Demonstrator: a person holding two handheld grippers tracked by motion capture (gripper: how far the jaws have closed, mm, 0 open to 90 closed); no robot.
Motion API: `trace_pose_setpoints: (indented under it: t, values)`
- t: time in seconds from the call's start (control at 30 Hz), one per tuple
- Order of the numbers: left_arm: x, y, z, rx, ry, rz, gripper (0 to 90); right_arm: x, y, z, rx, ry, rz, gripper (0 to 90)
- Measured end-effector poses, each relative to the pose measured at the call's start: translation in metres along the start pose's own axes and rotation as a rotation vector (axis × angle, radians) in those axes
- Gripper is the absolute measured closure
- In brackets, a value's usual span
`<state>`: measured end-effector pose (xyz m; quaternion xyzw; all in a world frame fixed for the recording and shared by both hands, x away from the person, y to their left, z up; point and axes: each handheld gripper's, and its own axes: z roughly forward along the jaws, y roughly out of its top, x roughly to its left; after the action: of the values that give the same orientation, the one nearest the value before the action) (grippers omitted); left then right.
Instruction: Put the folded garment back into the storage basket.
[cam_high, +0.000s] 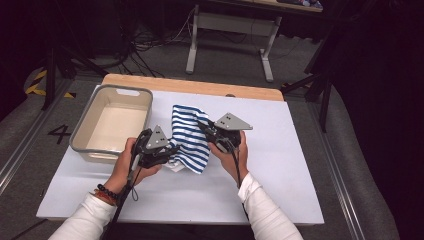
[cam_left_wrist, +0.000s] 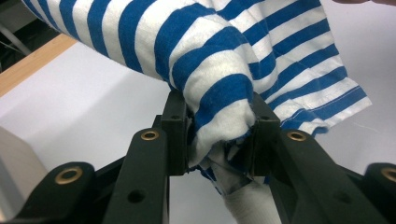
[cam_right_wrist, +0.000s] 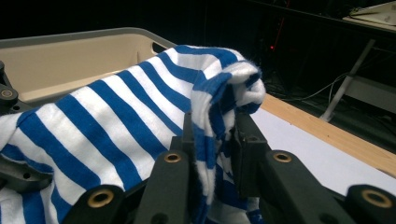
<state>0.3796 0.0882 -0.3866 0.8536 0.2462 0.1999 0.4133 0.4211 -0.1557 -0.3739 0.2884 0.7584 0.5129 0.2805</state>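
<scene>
A grey plastic bin (cam_high: 111, 121) with a handle cut-out in its far wall sits empty at the left of a white table top (cam_high: 280, 175), whose far edge is a light wooden strip (cam_high: 192, 86). Beyond it on the grey floor stands a metal table frame (cam_high: 230, 37), with dark cables (cam_high: 145, 52) trailing nearby. At the left, the floor carries a painted 4 (cam_high: 60, 132) and yellow-black hazard tape (cam_high: 36, 82).

My table (cam_high: 280, 165): white top, bare wood strip along far edge. Grey tub (cam_high: 111, 123) sits at its left. Striped cloth's (cam_high: 188, 137) lower edge touches sheet.
</scene>
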Motion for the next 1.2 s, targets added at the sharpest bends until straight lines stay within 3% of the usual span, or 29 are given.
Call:
trace_pose_setpoints:
  t: [0.53,0.9,1.2]
  values:
    - [0.027,-0.001,-0.028,-0.014,0.046,-0.045,67.6,0.009,0.028,0.024,-0.027,0.038,0.001,77.1]
    - [0.053,-0.008,-0.052,-0.012,0.099,-0.077,67.6,0.022,0.048,0.051,-0.029,0.059,-0.012,77.1]
    - [0.070,-0.015,-0.068,0.010,0.138,-0.097,67.5,0.035,0.057,0.075,-0.044,0.084,0.016,77.0]
